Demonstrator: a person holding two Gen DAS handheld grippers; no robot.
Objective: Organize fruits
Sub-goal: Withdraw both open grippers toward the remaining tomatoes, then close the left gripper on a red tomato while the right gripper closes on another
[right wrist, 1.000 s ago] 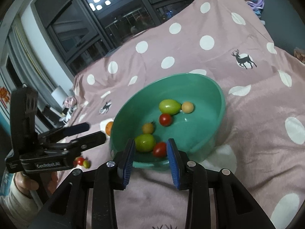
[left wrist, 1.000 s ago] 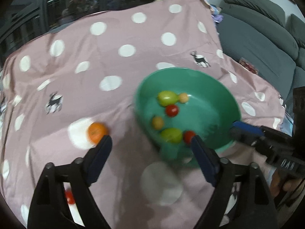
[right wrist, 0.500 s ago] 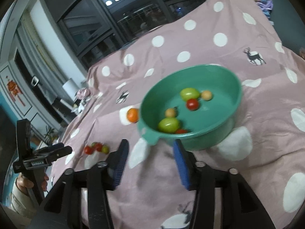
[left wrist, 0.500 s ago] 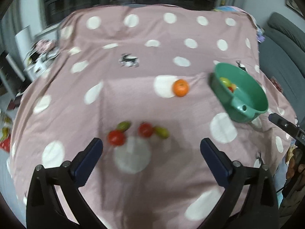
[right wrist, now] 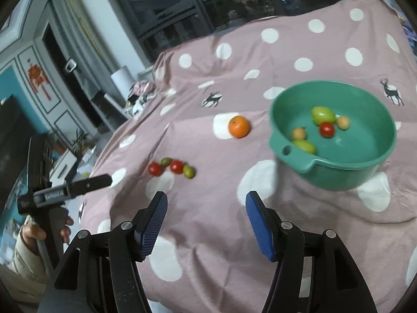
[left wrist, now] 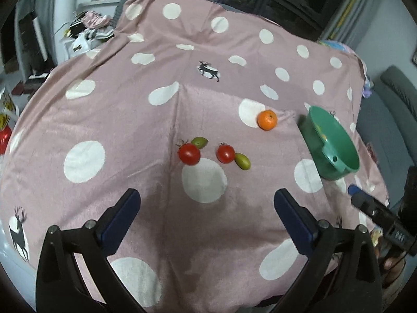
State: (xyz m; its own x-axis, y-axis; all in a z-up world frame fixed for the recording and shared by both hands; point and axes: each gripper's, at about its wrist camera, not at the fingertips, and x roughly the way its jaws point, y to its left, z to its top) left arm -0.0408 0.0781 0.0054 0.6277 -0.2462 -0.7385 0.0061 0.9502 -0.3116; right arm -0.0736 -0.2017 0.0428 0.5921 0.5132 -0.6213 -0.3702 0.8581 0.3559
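Observation:
A green bowl (right wrist: 375, 164) with several small fruits inside stands on the pink dotted cloth; it also shows at the right of the left wrist view (left wrist: 336, 154). An orange (left wrist: 267, 120) (right wrist: 239, 126) lies left of the bowl. Two red tomatoes (left wrist: 189, 154) (left wrist: 225, 153) and two green fruits (left wrist: 199, 142) (left wrist: 243, 161) lie in a cluster (right wrist: 172, 168) on the cloth. My left gripper (left wrist: 207, 203) is open and empty, above the cloth short of the cluster. My right gripper (right wrist: 206, 208) is open and empty, in front of the bowl.
The cloth-covered table (left wrist: 104, 109) drops off at its edges. A grey sofa (left wrist: 396, 109) stands to the right. Shelves with clutter (left wrist: 86, 31) and dark windows (right wrist: 221, 5) lie beyond the far edge.
My left gripper has swung away from the bowl to face the fruit cluster on the cloth. My right gripper has drawn back from the bowl and opened wider.

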